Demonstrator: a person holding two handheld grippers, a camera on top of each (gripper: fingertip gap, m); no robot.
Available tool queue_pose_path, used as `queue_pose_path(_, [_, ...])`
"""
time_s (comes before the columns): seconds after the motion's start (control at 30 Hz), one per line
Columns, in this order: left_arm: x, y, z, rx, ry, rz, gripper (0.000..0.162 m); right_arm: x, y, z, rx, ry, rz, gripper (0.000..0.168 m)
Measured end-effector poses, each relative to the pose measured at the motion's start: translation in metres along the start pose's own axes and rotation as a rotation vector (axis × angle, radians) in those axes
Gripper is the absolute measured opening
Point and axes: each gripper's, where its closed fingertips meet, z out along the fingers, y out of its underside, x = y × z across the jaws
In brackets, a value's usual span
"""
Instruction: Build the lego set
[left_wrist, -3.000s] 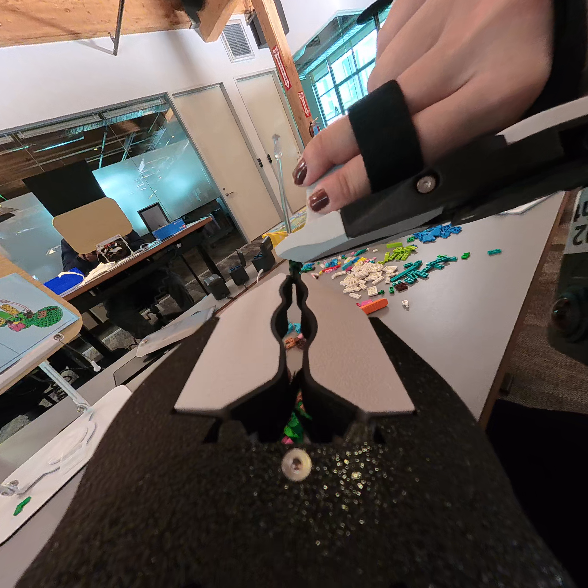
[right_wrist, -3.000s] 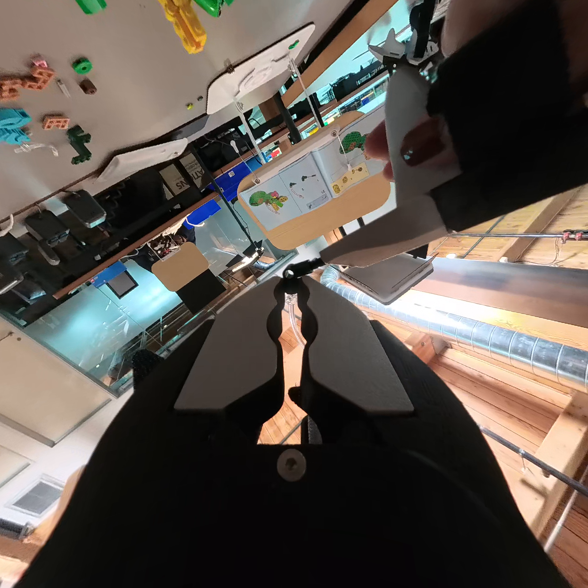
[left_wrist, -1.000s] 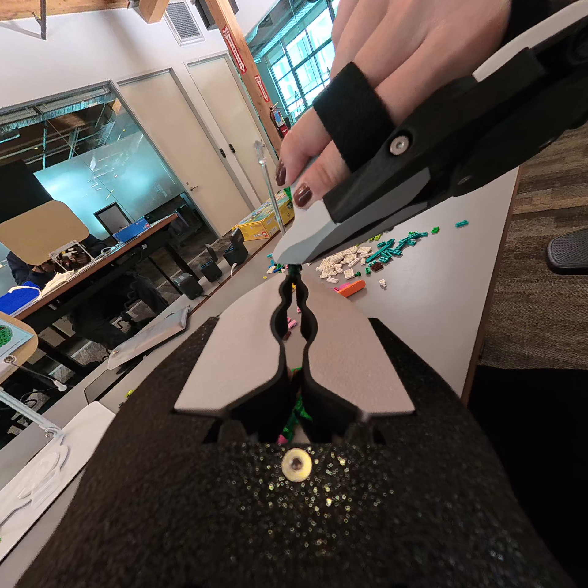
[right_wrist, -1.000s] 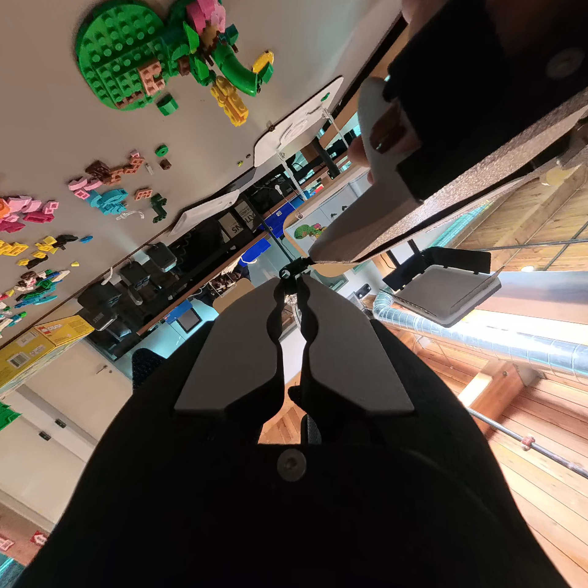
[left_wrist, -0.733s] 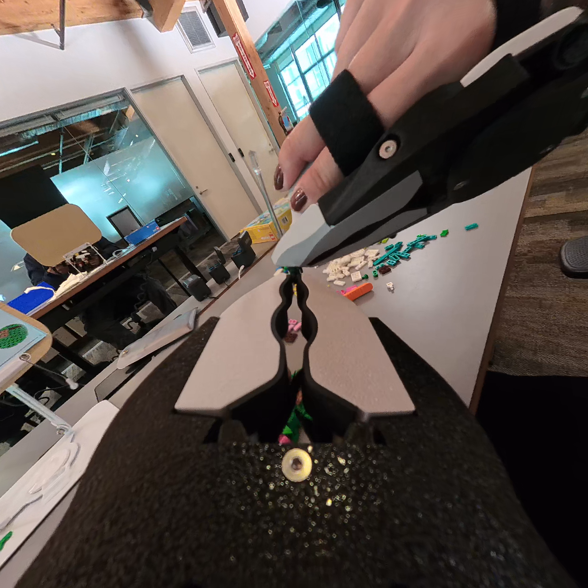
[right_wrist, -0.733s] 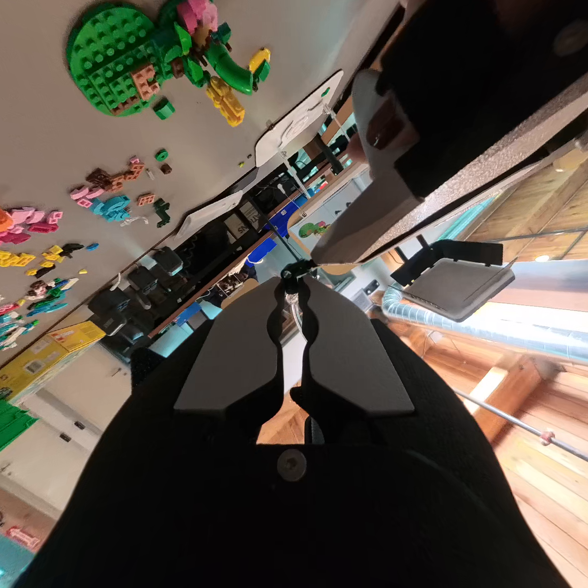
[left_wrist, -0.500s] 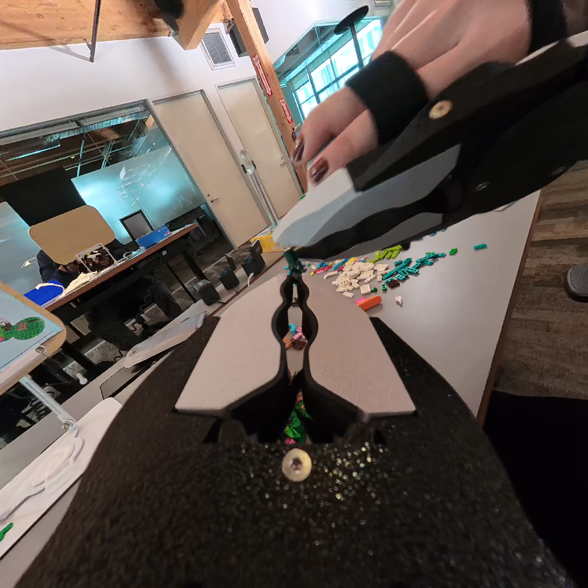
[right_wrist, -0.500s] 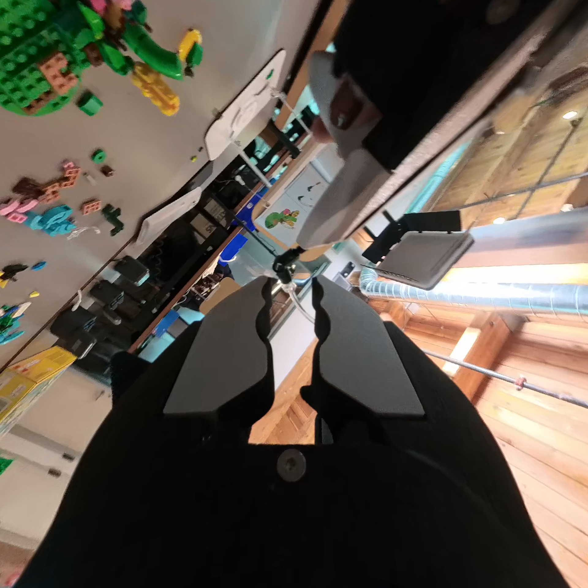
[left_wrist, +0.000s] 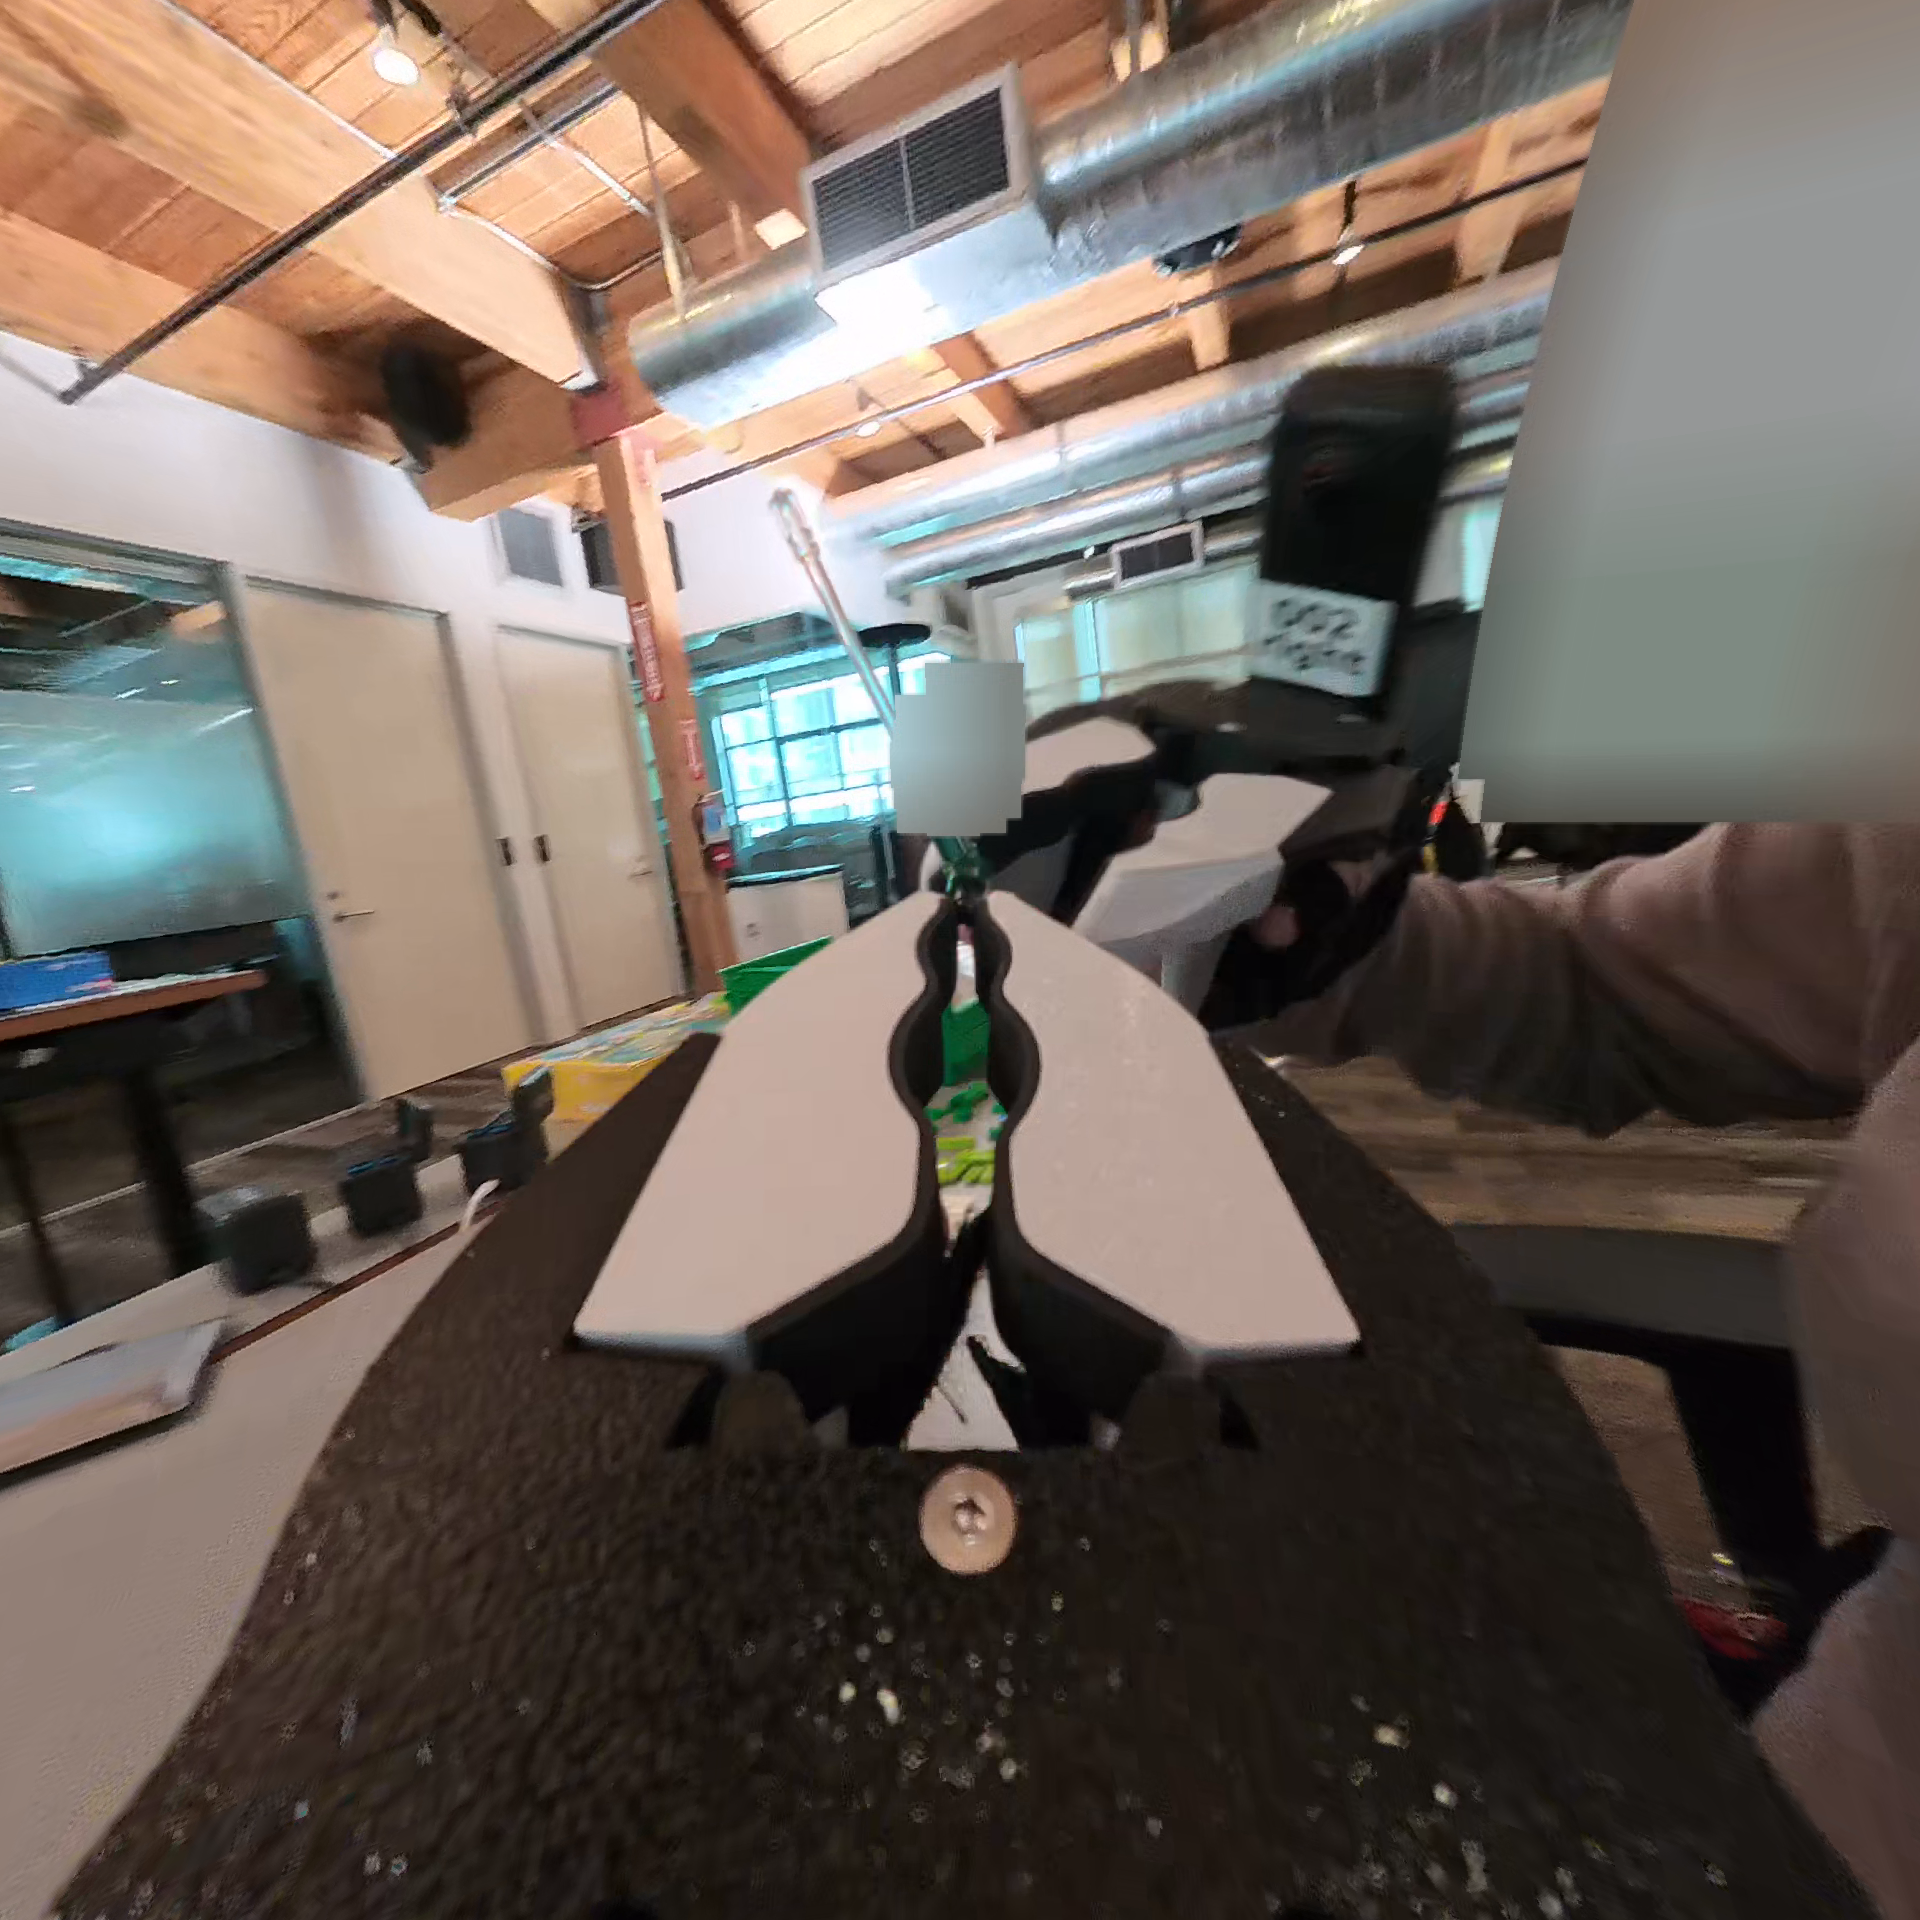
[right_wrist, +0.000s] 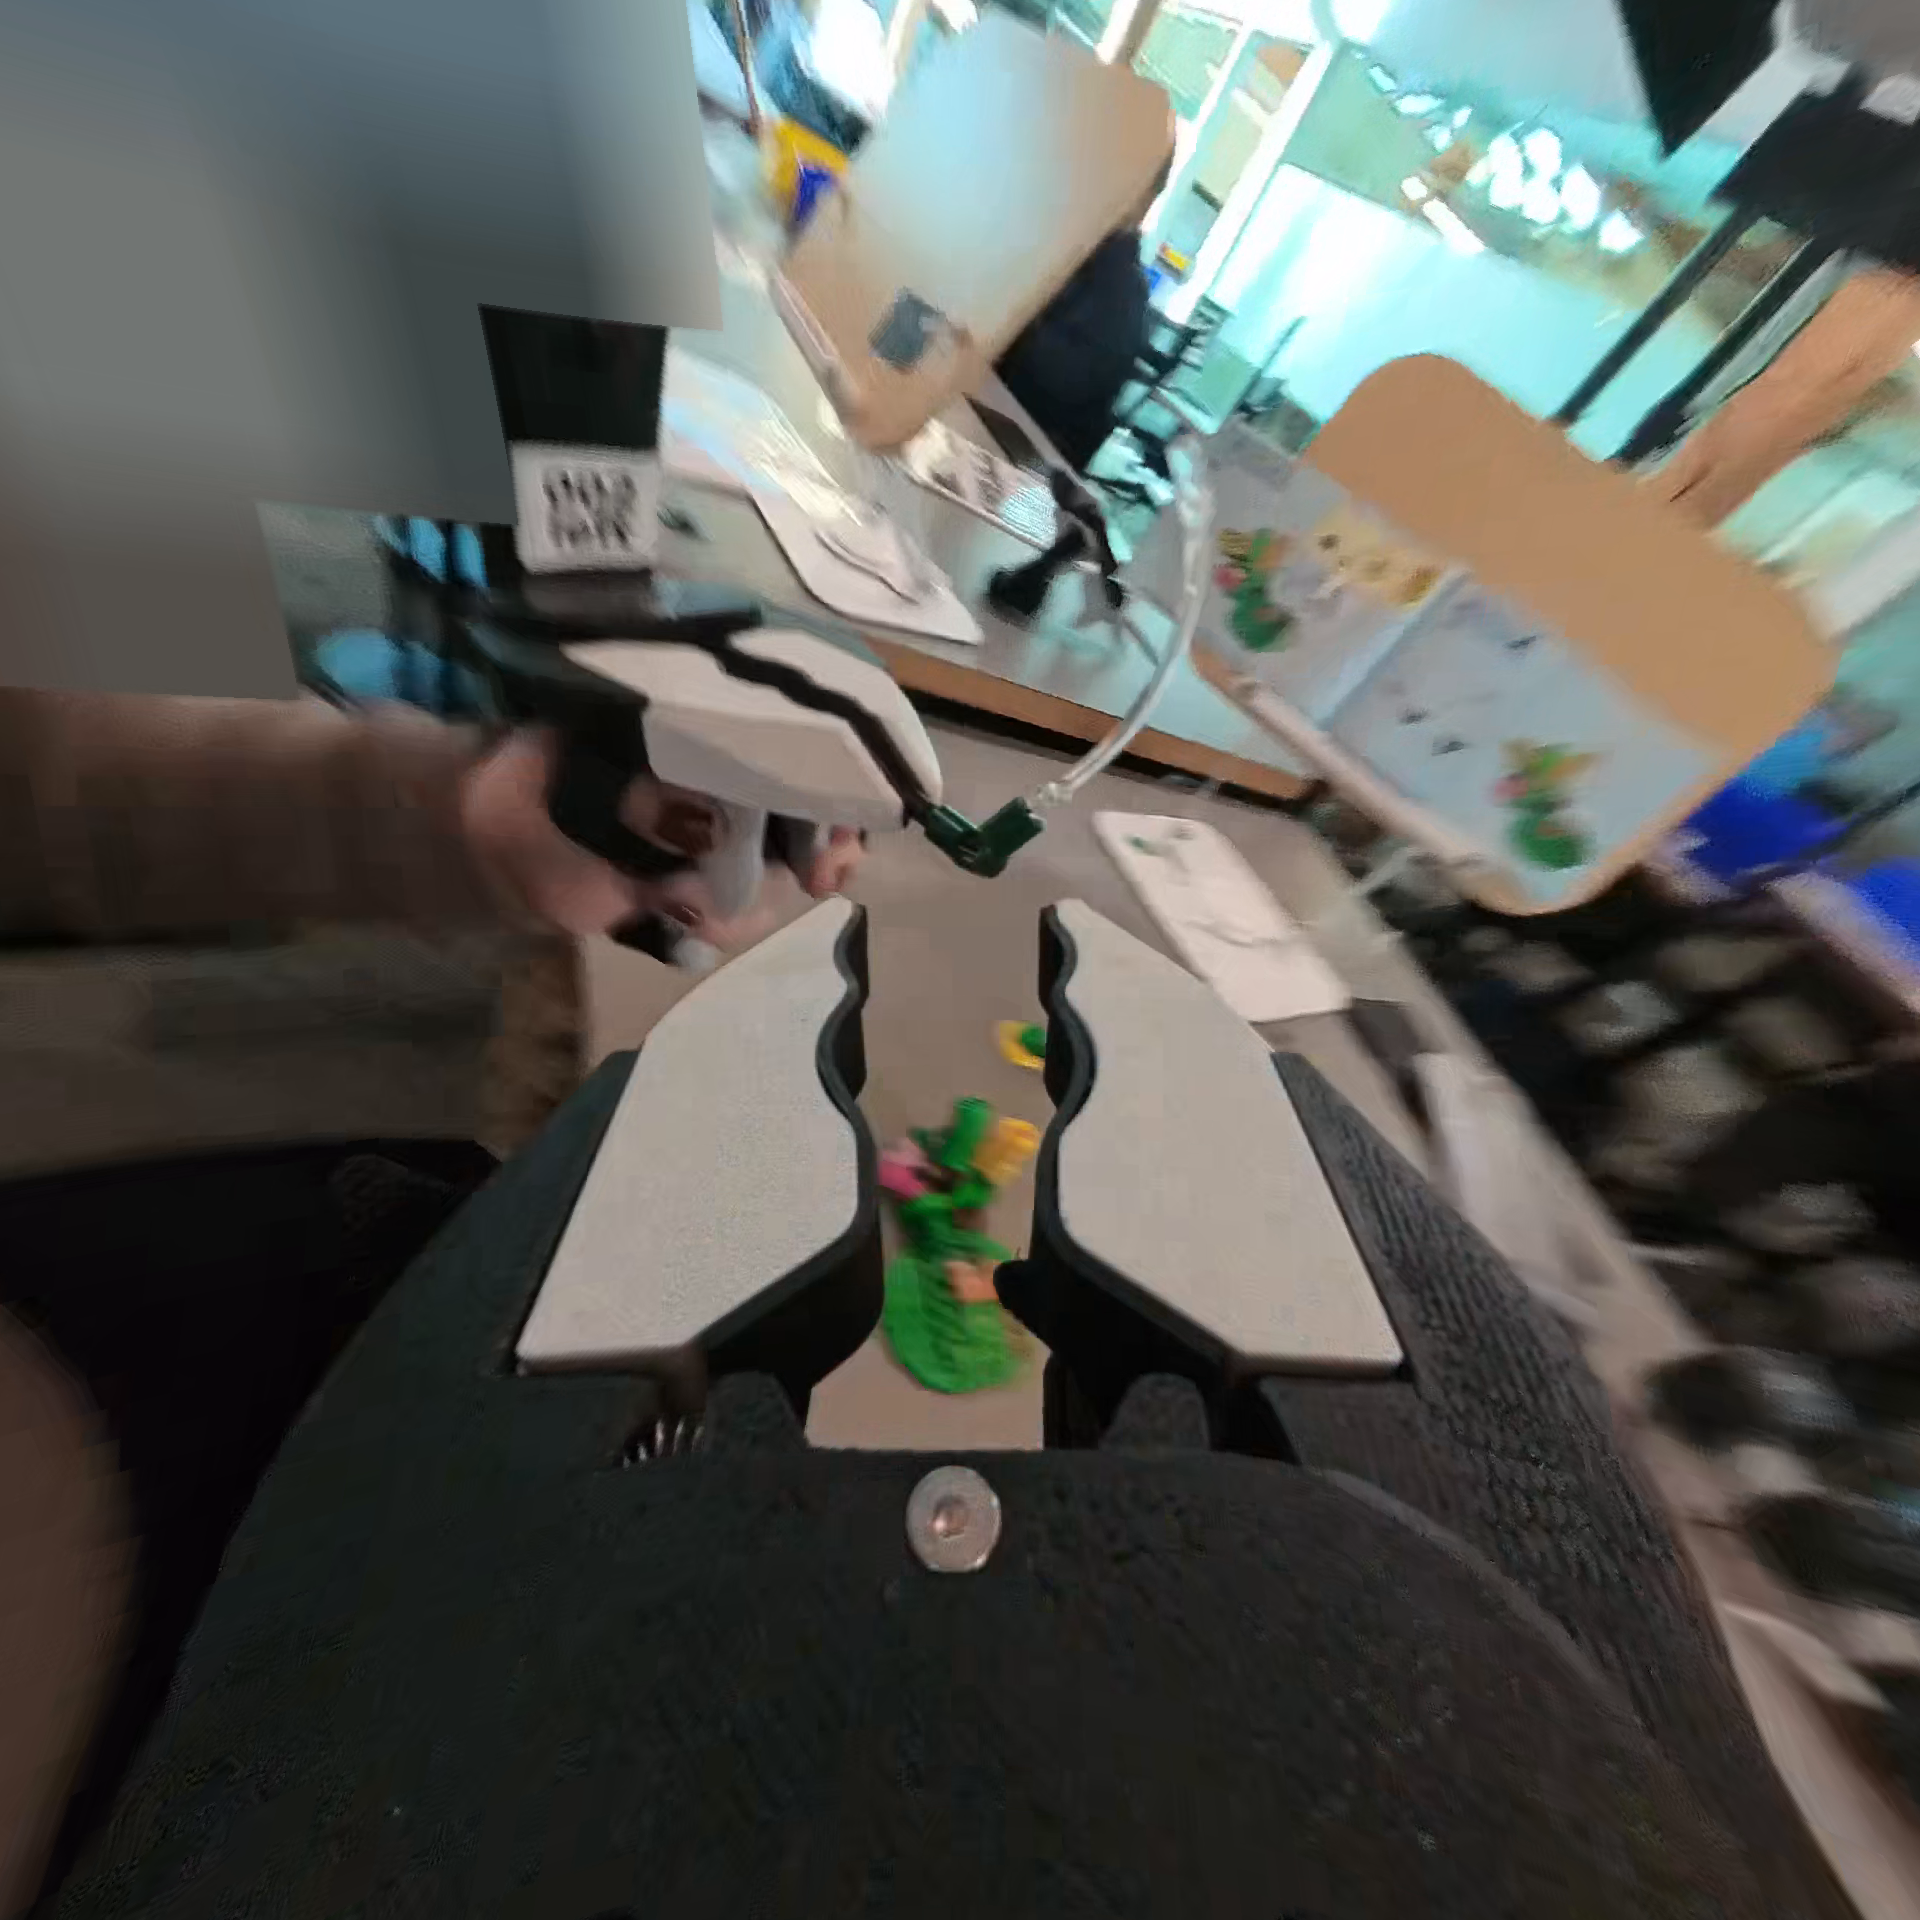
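Since half a second ago my right gripper has let go and pulled back, jaws spread; my left gripper stays pinched on the dark green lego piece — held above the grey table, where the green lego build lies.

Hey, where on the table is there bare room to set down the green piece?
Bare grey table lies between the right gripper tips and the white mat. Nearer in, the green model and a yellow piece crowd it.
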Motion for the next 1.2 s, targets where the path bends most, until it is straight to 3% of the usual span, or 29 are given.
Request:
queue_pose_path(0.17, [0.017,-0.008,-0.001,0.033,0.114,-0.02,0.002,-0.012,-0.014,-0.004,0.125,-0.253,0.47,0.023])
queue_pose_path(0.33, [0.018,-0.01,-0.001,0.038,0.111,-0.01,0.002,-0.015,-0.024,-0.008,0.2,-0.375,0.666,0.011])
queue_pose_path(0.6, [0.019,-0.011,-0.001,0.018,0.11,0.013,0.002,-0.014,-0.027,-0.007,0.233,-0.381,0.693,0.006])
queue_pose_path(0.77, [0.019,-0.007,0.0,0.007,0.11,0.008,0.002,-0.015,-0.027,-0.008,0.24,-0.382,0.69,0.019])
queue_pose_path(0.87, [0.02,-0.006,0.001,0.007,0.119,-0.004,0.002,-0.013,-0.025,-0.007,0.234,-0.362,0.69,0.006])
queue_pose_path(1.2, [0.021,-0.003,0.002,-0.015,0.12,-0.005,0.002,-0.013,-0.024,-0.009,0.239,-0.311,0.622,0.005])
